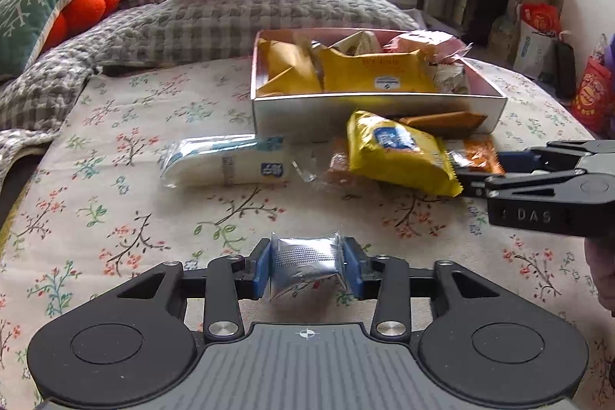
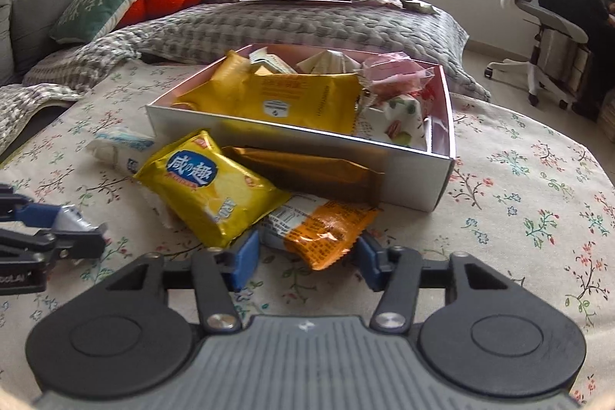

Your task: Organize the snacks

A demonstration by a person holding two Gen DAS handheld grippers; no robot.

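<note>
Pinching a crinkly silver foil packet, the left hand-held gripper hovers.

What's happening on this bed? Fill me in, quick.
A person with a gripper in each hand is sorting snacks into a white box on the floral bedspread. The left gripper is shut on a small silver packet, held short of the box. The right gripper is open, its fingers on either side of an orange packet. A yellow cracker bag, a brown bar and a white packet lie outside the box.
</note>
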